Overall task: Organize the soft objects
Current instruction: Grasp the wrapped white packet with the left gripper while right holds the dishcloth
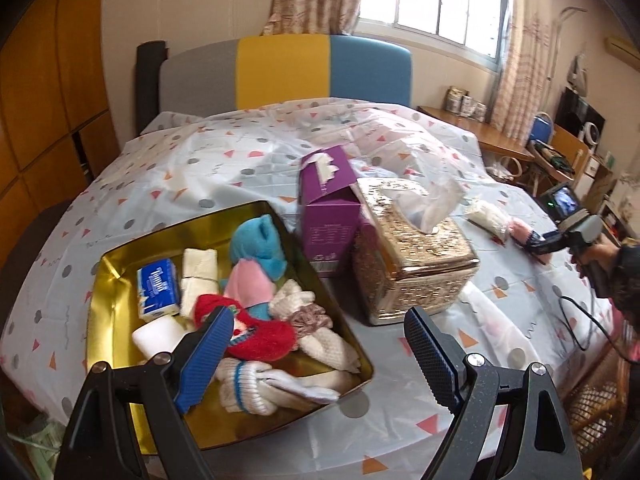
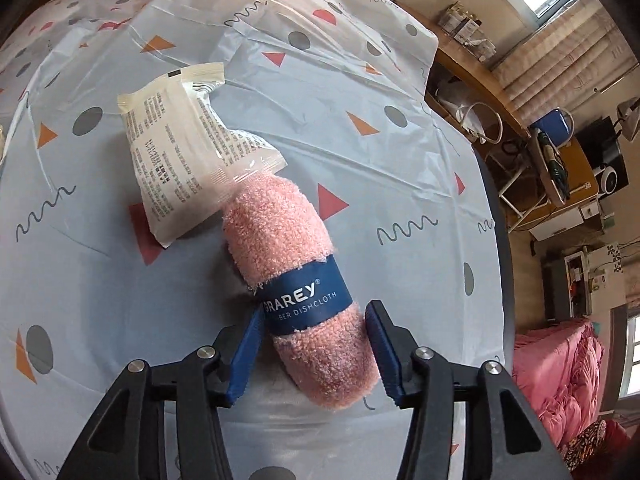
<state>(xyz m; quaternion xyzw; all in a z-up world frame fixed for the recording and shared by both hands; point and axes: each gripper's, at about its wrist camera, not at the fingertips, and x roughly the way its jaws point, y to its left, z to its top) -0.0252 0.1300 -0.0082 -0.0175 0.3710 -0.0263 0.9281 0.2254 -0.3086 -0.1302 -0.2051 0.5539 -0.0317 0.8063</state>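
Observation:
A gold tin tray (image 1: 120,264) sits on the table at front left, holding several soft items: rolled socks, a red knit piece (image 1: 264,336), a blue tissue pack (image 1: 158,286). My left gripper (image 1: 316,356) is open and empty, hovering over the tray's near right corner. My right gripper (image 2: 312,354) has its jaws on either side of a rolled pink dishcloth (image 2: 280,232) with a blue paper band; the pads look close to or touching it. A white packet (image 2: 180,160) lies against the roll's far end. The right gripper also shows in the left wrist view (image 1: 540,240).
A purple tissue box (image 1: 326,208) and a gold patterned tissue box (image 1: 408,256) stand right of the tray. The table's right edge (image 2: 492,240) drops off to a wooden desk (image 2: 560,168) and a pink bed (image 2: 568,380).

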